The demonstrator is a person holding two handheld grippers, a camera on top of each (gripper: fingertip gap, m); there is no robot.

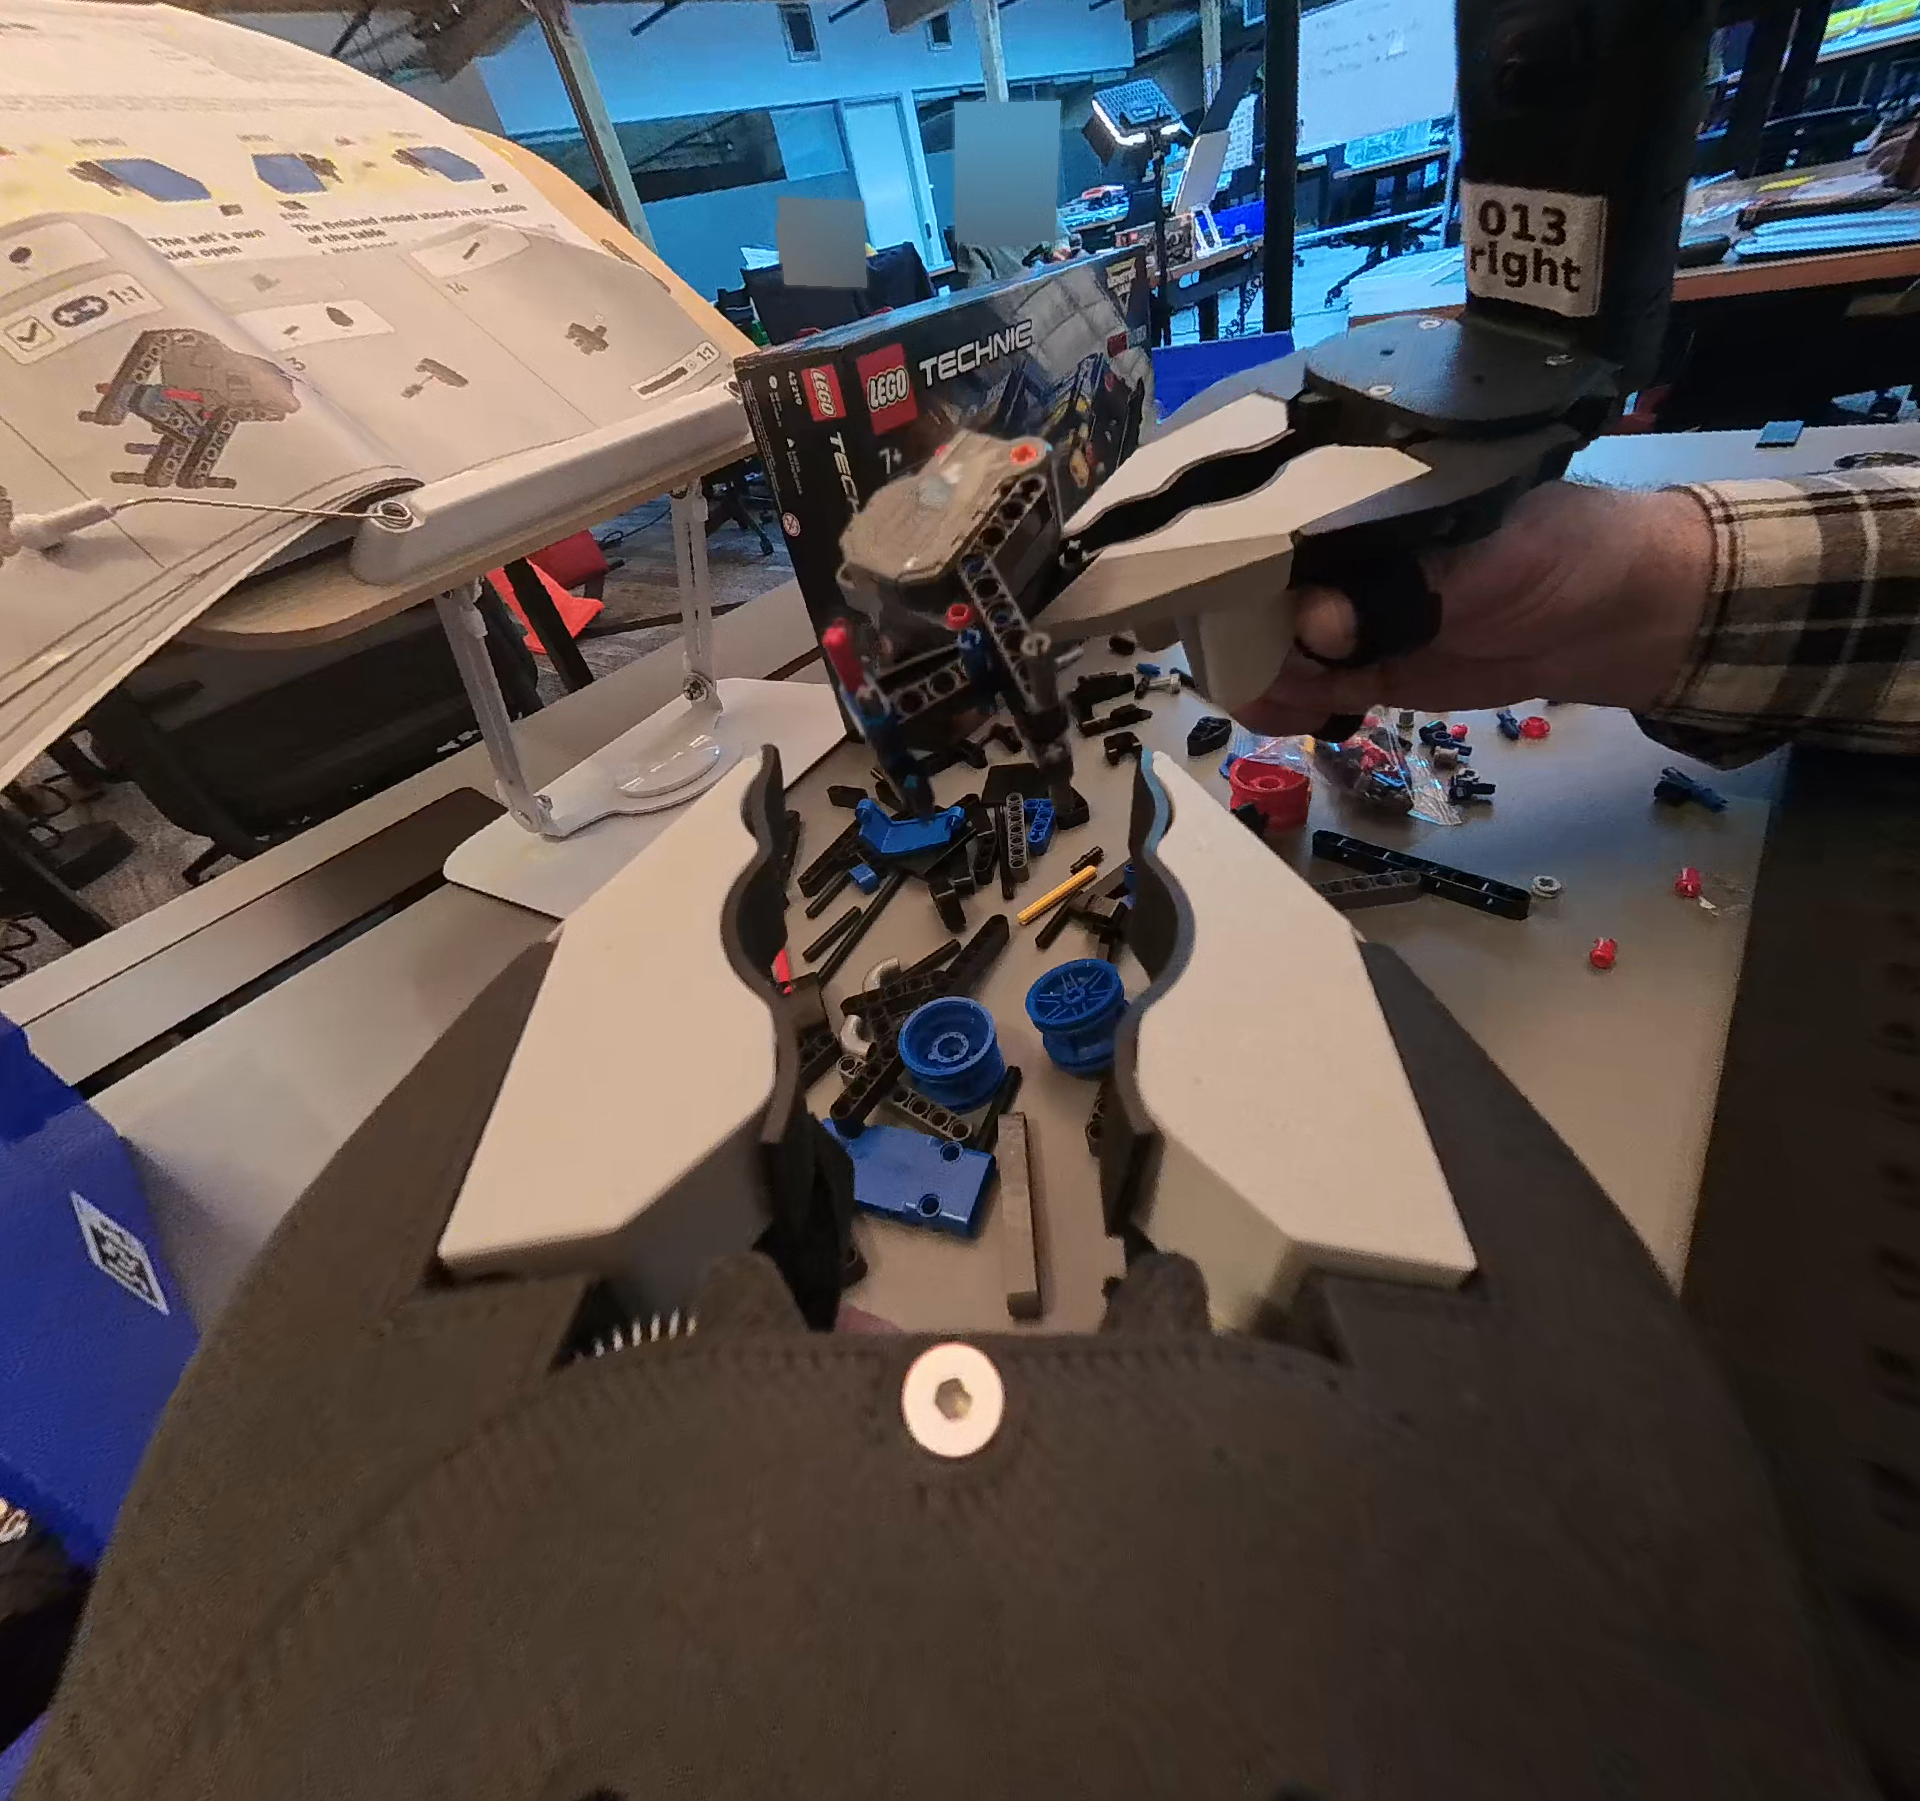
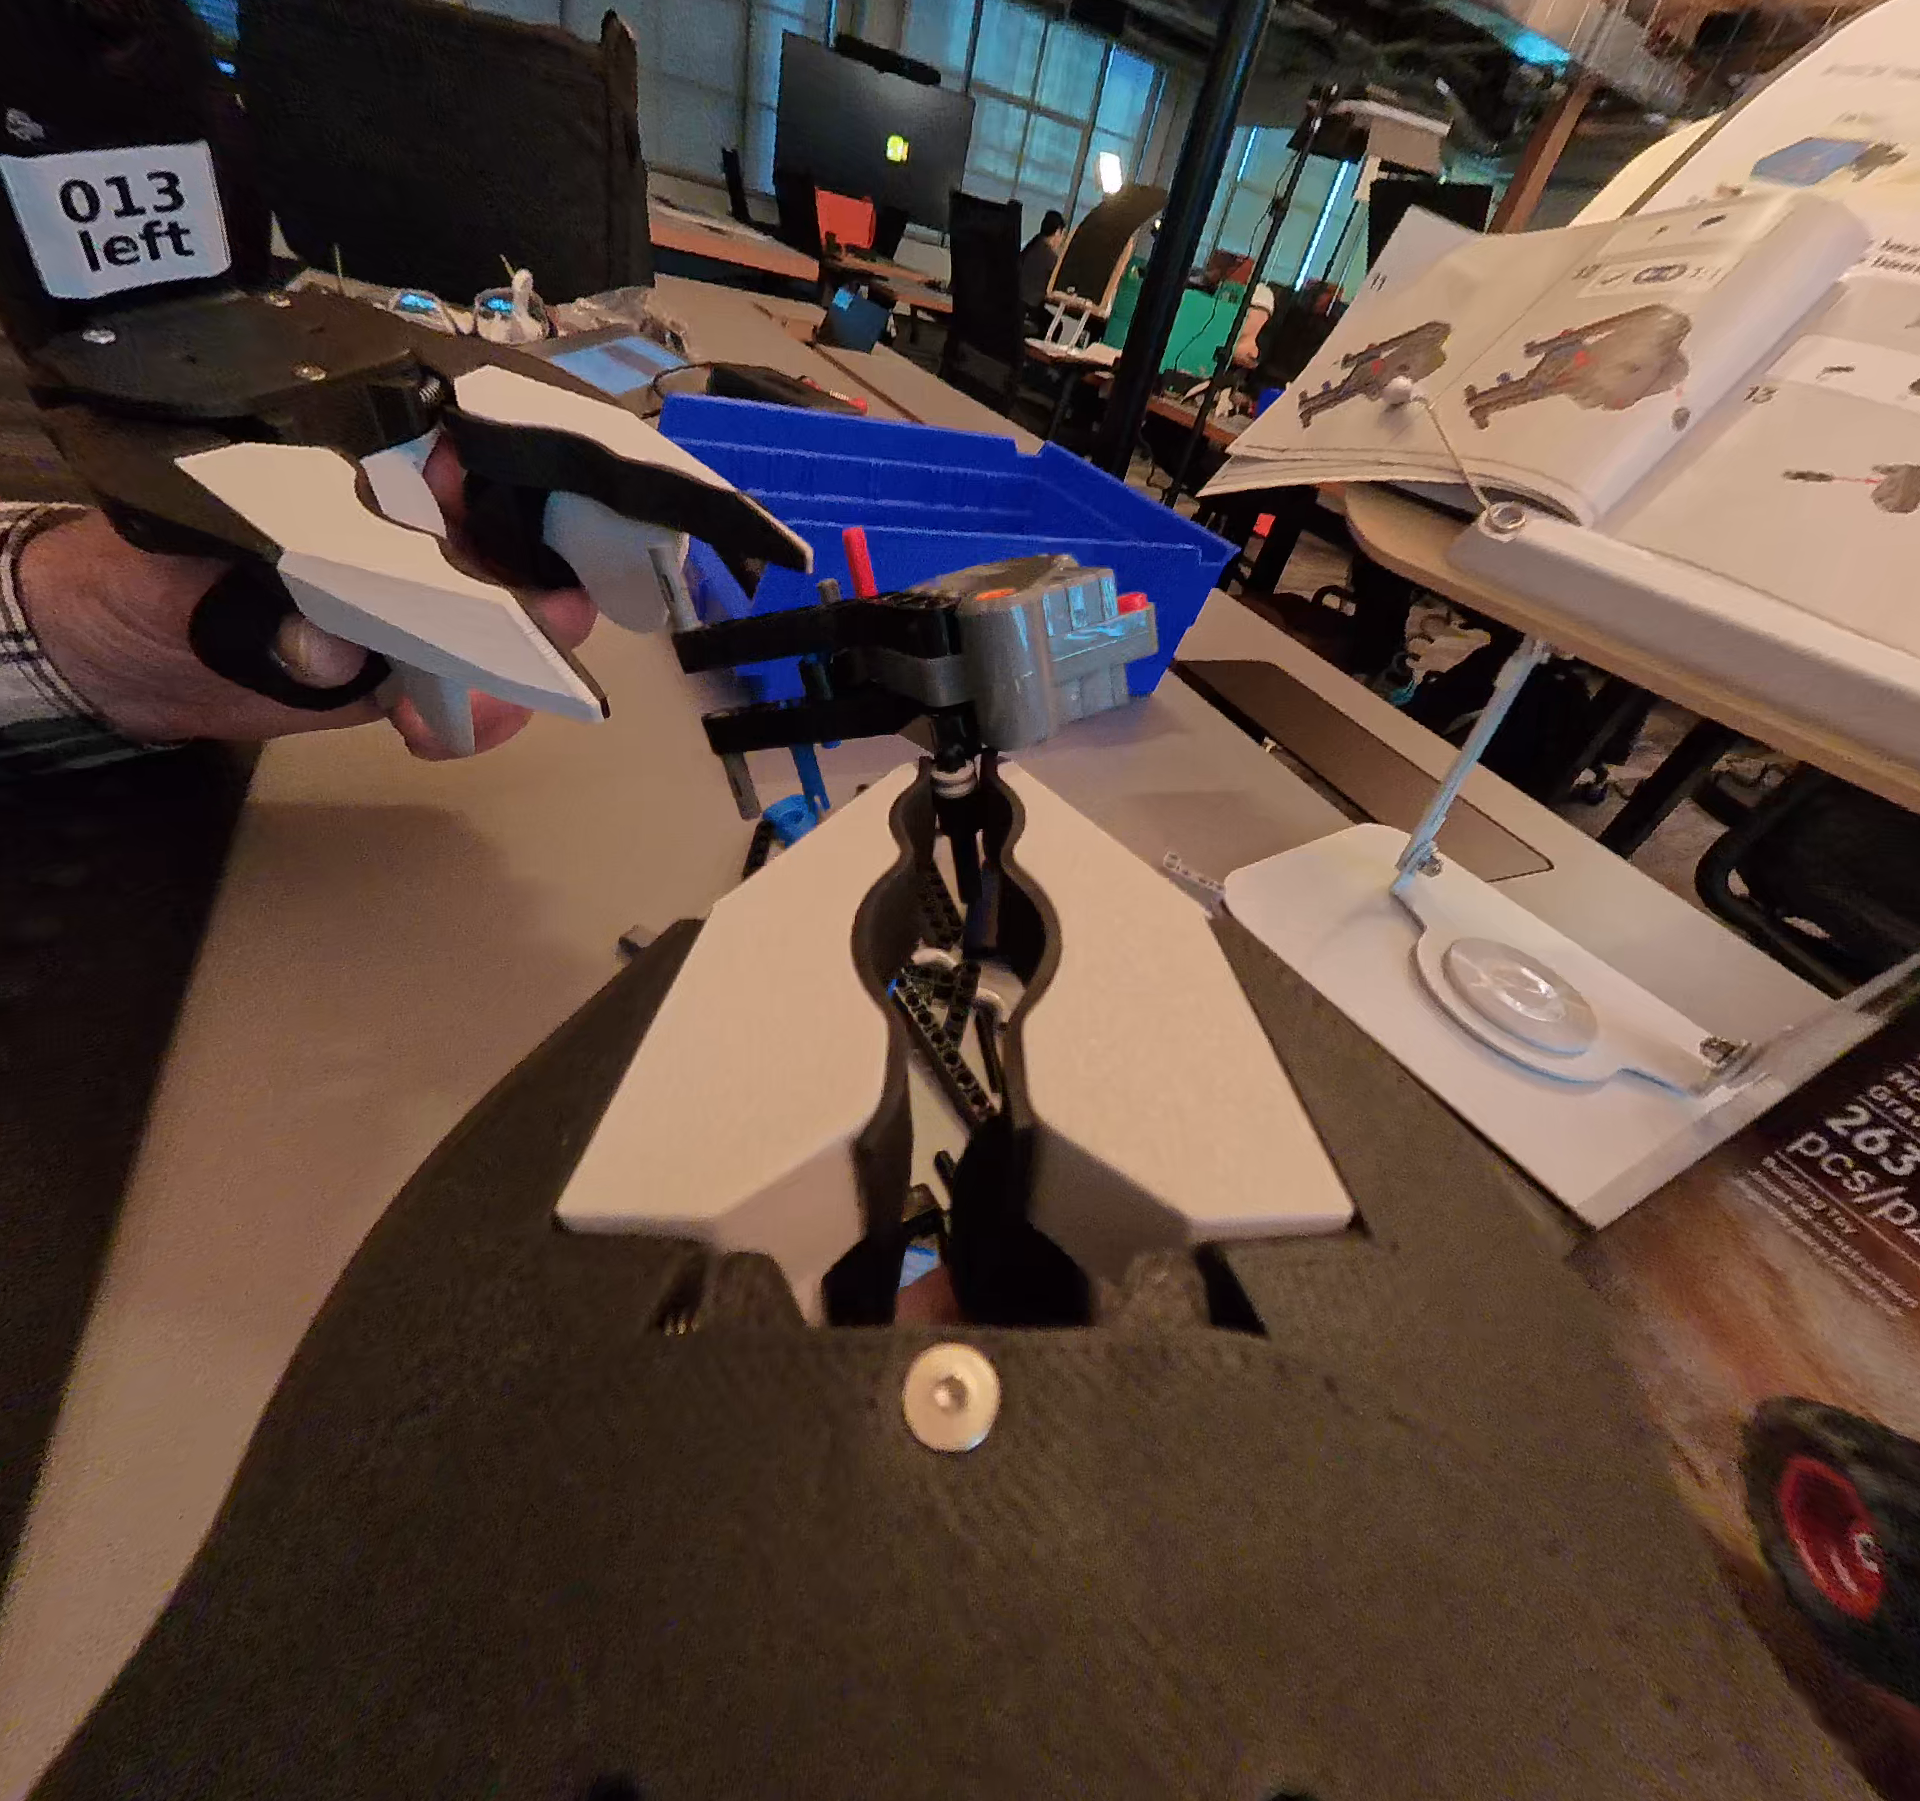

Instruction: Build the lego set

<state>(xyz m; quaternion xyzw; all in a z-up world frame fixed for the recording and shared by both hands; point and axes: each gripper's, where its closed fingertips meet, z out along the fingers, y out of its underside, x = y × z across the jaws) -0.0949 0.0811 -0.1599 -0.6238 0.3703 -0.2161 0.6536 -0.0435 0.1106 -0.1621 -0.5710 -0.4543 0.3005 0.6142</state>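
A part-built model (image 1: pixel 935 525) with a grey block on top and black beams hangs above the table. My right gripper (image 1: pixel 1060 567) is shut on it from the right. In the right wrist view the right gripper (image 2: pixel 958 775) pinches a black stem under the grey block (image 2: pixel 1039 650). My left gripper (image 1: pixel 961 764) is open and empty, just in front of the model's lower end and above a pile of loose black and blue parts (image 1: pixel 935 920). From the right wrist view, the left gripper (image 2: pixel 707 634) stands open beside the model's black beams.
Two blue wheel hubs (image 1: pixel 951 1050) and a blue panel (image 1: pixel 914 1175) lie between my left fingers. A red piece (image 1: pixel 1268 790), a parts bag (image 1: pixel 1382 764) and a long black beam (image 1: pixel 1423 873) lie to the right. The set's box (image 1: pixel 935 380), the booklet stand (image 1: pixel 260 297) and a blue bin (image 2: pixel 935 494) stand behind. Left tips and right tips are each some 20 centimetres from the long black beam (image 1: pixel 1423 873).
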